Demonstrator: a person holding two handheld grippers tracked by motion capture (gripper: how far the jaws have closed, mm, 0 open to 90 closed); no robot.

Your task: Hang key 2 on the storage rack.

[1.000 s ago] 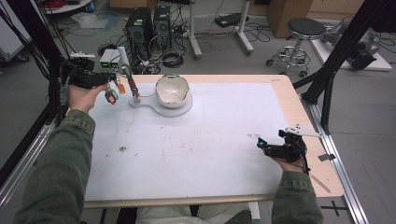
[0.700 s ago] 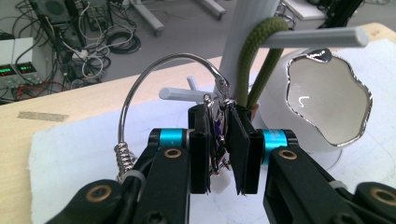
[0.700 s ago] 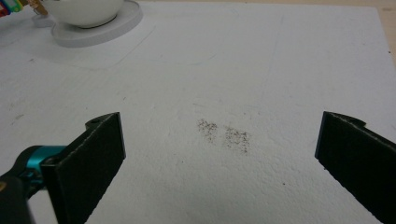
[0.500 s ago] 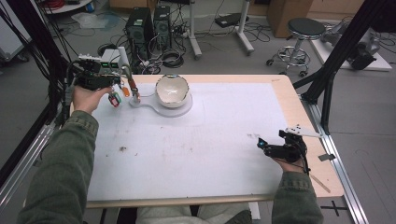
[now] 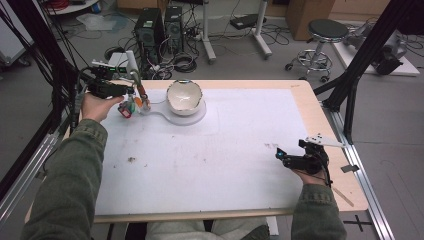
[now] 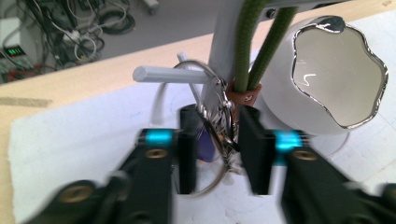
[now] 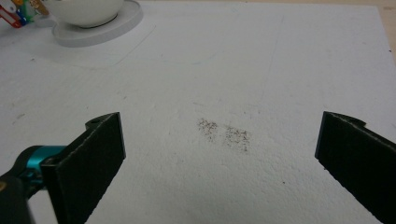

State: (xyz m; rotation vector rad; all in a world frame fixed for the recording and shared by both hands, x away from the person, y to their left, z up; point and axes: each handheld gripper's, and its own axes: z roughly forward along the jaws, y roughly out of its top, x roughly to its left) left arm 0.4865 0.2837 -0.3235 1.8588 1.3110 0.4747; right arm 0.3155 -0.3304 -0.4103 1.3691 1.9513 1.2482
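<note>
My left tool (image 6: 212, 140) has its jaws around the key ring (image 6: 215, 126) hanging on the stand's peg (image 6: 163, 74), not visibly clamped, while my right tool (image 7: 219, 154), gaping, idles lower right over the tabletop (image 5: 200, 165).

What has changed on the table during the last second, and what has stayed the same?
Very little changed. The left gripper shifted only slightly at the key ring hanging on the white stand; its jaws sit on either side of the ring, and contact cannot be told. The right gripper stayed open over the white mat, and the bowl stayed put.
</note>
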